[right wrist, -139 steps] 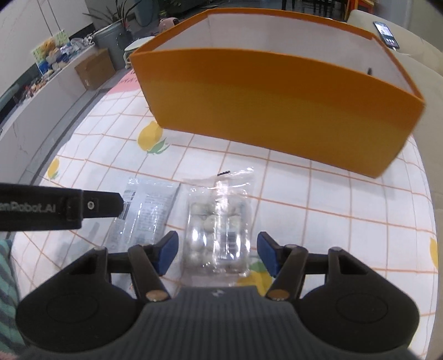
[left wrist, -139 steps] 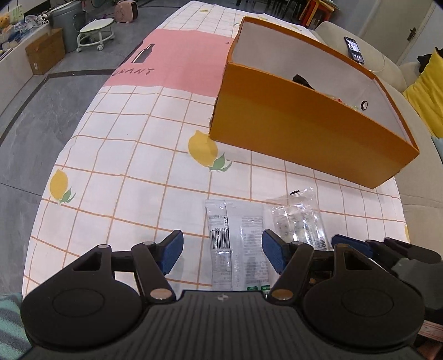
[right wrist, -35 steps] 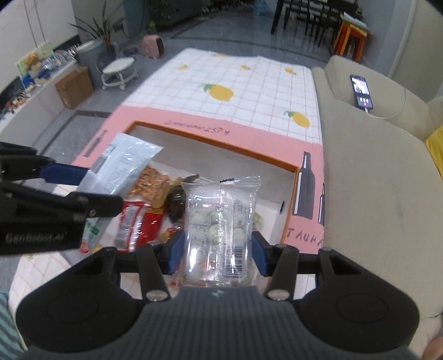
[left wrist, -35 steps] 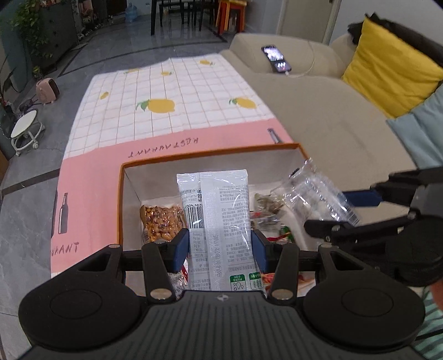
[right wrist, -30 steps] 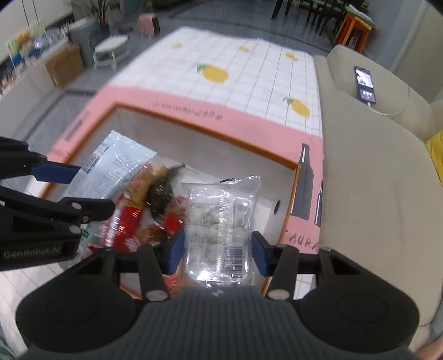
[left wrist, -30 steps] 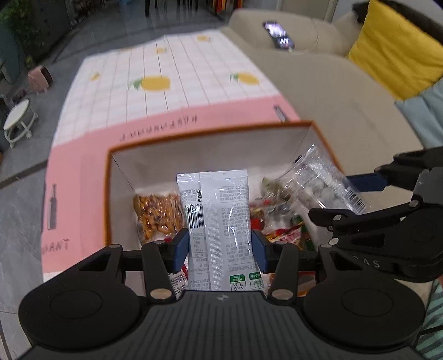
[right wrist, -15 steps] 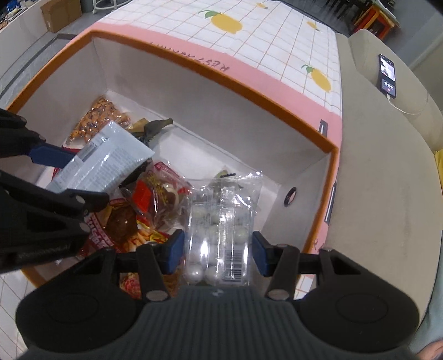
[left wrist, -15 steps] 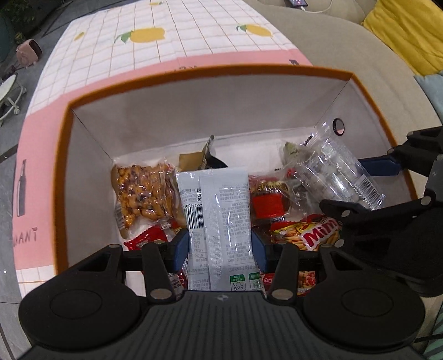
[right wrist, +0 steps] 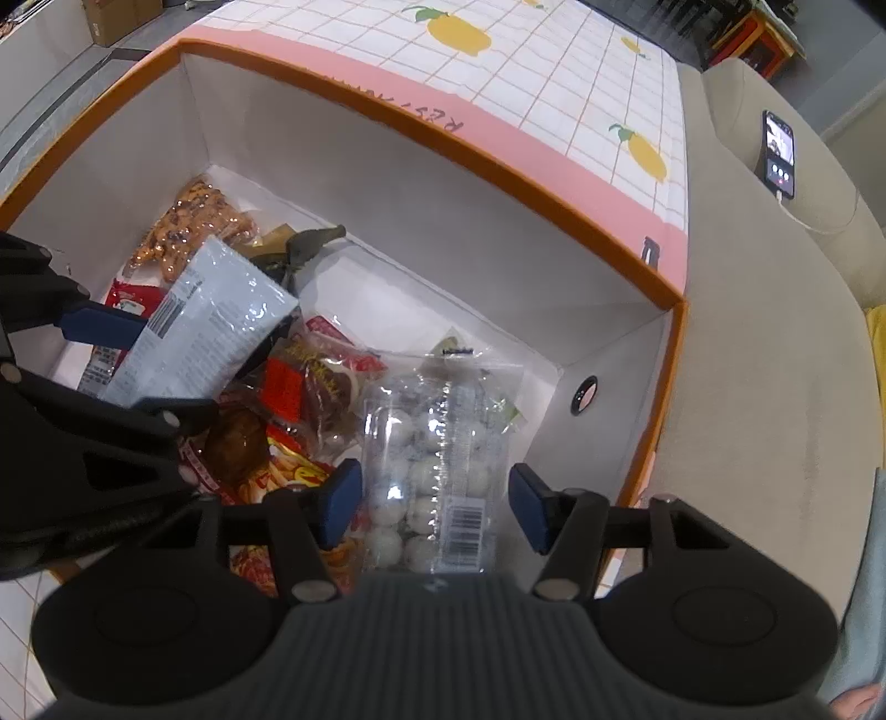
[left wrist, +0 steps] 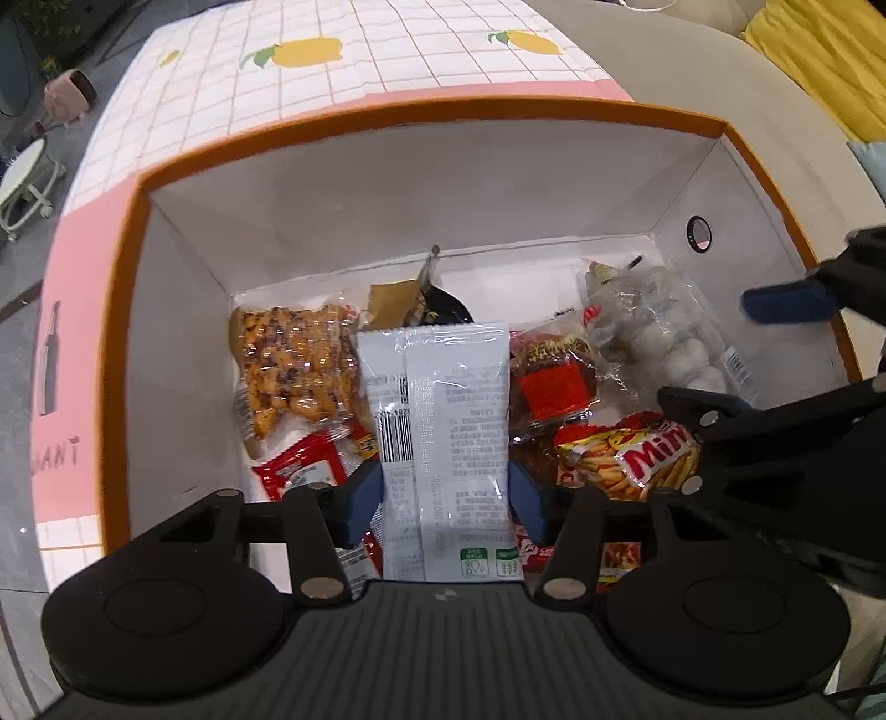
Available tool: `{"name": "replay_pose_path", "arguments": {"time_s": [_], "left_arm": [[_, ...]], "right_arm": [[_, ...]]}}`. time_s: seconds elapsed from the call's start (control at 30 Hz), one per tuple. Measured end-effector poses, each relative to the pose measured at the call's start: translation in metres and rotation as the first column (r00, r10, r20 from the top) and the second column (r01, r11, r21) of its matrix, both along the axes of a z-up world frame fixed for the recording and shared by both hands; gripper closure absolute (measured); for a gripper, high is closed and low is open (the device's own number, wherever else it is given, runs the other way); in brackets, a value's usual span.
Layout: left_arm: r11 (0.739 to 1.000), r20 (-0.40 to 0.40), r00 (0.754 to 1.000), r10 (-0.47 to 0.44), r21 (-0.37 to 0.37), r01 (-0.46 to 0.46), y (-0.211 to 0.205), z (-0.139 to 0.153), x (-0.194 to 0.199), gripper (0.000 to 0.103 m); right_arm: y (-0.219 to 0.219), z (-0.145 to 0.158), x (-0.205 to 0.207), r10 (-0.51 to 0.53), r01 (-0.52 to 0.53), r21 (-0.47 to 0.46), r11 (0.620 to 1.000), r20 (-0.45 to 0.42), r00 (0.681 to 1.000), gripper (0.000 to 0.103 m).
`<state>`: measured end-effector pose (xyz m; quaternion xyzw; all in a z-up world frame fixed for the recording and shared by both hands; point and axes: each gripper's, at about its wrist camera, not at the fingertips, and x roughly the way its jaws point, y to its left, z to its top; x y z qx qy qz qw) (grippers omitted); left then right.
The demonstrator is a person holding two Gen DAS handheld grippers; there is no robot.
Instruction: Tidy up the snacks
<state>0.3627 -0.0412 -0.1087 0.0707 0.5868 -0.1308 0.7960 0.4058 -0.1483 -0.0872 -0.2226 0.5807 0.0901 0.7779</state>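
Observation:
The orange box (left wrist: pixel 387 111) with white inner walls lies right below both grippers, and several snack packets cover its floor. My left gripper (left wrist: pixel 443 498) points down into it with a white printed packet (left wrist: pixel 443 421) between its blue pads. The jaws are opening and the pads stand just off the packet's edges. My right gripper (right wrist: pixel 434 501) hangs over the box's right end, its jaws opening too. A clear packet of white balls (right wrist: pixel 437 459) sits between its pads, with a gap showing on the right side.
In the box lie a bag of glazed nuts (left wrist: pixel 293 365), a red "Mini" fries bag (left wrist: pixel 637 459), and red-labelled packets (left wrist: pixel 554 382). The box stands on a lemon-print tablecloth (left wrist: pixel 387 50). A beige sofa (right wrist: pixel 775 387) with a phone (right wrist: pixel 778 155) borders the right.
Both grippers came down from above the box to just over the snacks inside it. In the last half second both pairs of jaws widened around their packets.

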Motion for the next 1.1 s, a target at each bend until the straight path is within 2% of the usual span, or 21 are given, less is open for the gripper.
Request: {"name": "replay_pose_path", "arguments": {"time_s": [0.07, 0.23, 0.4, 0.53, 0.73, 0.83, 1.03, 1.1], "left_arm": [[1.0, 0.015, 1.0, 0.013, -0.005, -0.013, 0.003, 0.007, -0.002, 0.035], [1.0, 0.068, 0.998, 0.019, -0.01, -0.018, 0.005, 0.033, -0.01, 0.026], [1.0, 0.138, 0.99, 0.029, -0.003, -0.029, 0.01, 0.064, -0.024, 0.026], [1.0, 0.211, 0.977, 0.029, -0.018, -0.026, 0.016, 0.092, -0.042, 0.026], [0.999, 0.319, 0.947, 0.03, -0.033, -0.021, 0.023, 0.132, -0.076, 0.026], [0.999, 0.38, 0.925, 0.031, -0.032, -0.02, 0.025, 0.149, -0.097, 0.026], [0.999, 0.469, 0.883, 0.01, -0.037, 0.009, 0.027, 0.173, -0.143, 0.026], [0.999, 0.497, 0.867, 0.037, -0.047, -0.016, 0.03, 0.176, -0.157, 0.026]], "right_arm": [[0.001, 0.005, -0.002, 0.005, -0.005, -0.02, 1.0, 0.015, 1.0, 0.034], [-0.001, 0.024, -0.01, 0.0, 0.001, -0.015, 1.0, 0.042, 0.999, 0.034], [-0.003, 0.049, -0.023, -0.004, 0.005, -0.008, 1.0, 0.076, 0.997, 0.033], [-0.007, 0.079, -0.037, -0.015, 0.011, 0.035, 0.999, 0.115, 0.993, 0.032], [-0.014, 0.129, -0.068, -0.049, 0.023, 0.141, 0.99, 0.179, 0.983, 0.027], [-0.016, 0.149, -0.09, -0.062, 0.023, 0.186, 0.982, 0.209, 0.976, 0.025], [-0.022, 0.173, -0.144, -0.083, 0.003, 0.26, 0.966, 0.298, 0.951, 0.025], [-0.022, 0.175, -0.163, -0.083, -0.011, 0.269, 0.963, 0.334, 0.939, 0.025]]}}
